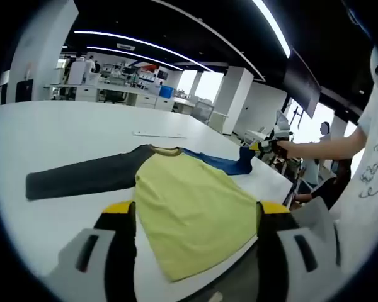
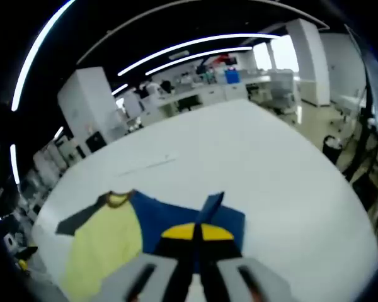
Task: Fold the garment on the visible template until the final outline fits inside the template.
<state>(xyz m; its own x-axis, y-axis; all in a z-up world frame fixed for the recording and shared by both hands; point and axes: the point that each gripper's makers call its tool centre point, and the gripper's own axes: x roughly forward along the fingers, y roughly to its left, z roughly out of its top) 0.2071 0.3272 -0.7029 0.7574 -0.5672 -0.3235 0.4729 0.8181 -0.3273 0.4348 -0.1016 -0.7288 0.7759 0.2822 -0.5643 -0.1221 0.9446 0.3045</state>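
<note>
Shirt: a long-sleeved shirt [image 1: 189, 207] lies flat on a white surface [image 1: 63, 132], filling the centre of the left gripper view; yellow body, one grey sleeve [image 1: 82, 179] stretched toward the left of frame, one blue sleeve [image 1: 223, 162] running toward the upper right.

Left gripper: the left gripper [image 1: 195, 217] rises from the bottom of its view, its yellow-tipped fingers [image 1: 118, 207] set wide apart, one at either side of the yellow body near the hem; whether they touch the cloth cannot be told.

Right gripper: the right gripper [image 2: 195, 234] has its yellow-tipped fingers [image 2: 176, 231] pressed together on the blue sleeve [image 2: 176, 217], a peak of blue cloth standing up just above the tips in the lower centre of the right gripper view. In the left gripper view it appears at the right [image 1: 264, 146], held by a hand [image 1: 286, 148] at the end of the sleeve.

Person: a person in a white printed top [image 1: 375, 145] stands at the right edge of the left gripper view.

Room: benches [image 1: 107, 91] with equipment line the upper left; strip lights [image 2: 195, 47] cross the dark ceiling.
</note>
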